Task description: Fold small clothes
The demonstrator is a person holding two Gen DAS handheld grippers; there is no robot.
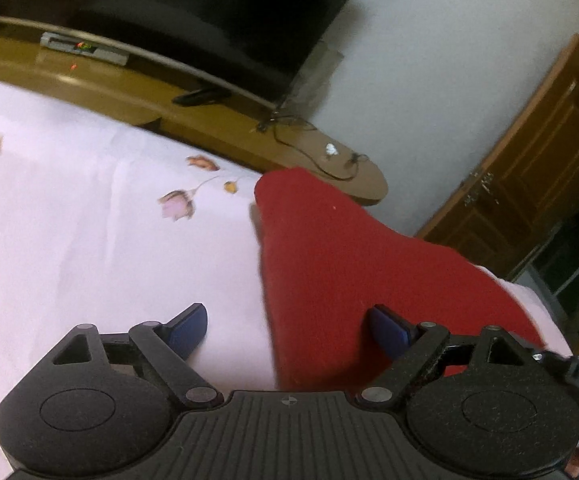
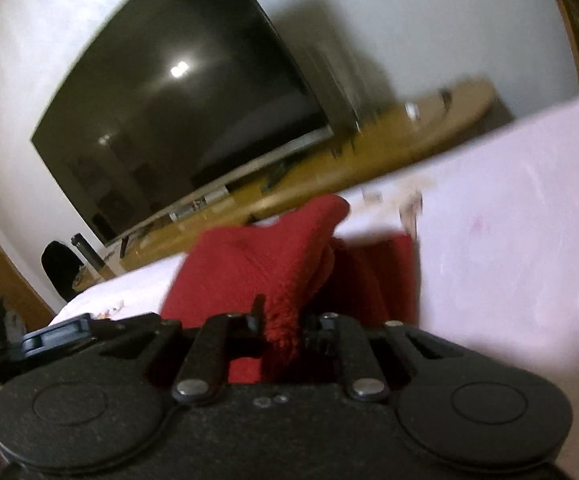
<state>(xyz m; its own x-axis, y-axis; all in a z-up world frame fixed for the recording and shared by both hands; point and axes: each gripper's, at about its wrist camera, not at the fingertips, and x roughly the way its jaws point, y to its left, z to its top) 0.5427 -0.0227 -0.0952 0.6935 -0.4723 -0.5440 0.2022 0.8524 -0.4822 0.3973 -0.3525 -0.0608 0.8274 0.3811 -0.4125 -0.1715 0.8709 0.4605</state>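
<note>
Pinching the red cloth [image 2: 257, 264] at lower centre of its view, your right gripper [image 2: 283, 320] has it bunched and lifted off the pink sheet [image 2: 509, 240]. Your left gripper [image 1: 287, 332] stands wide, its right finger [image 1: 387, 330] over the cloth's edge.
</note>
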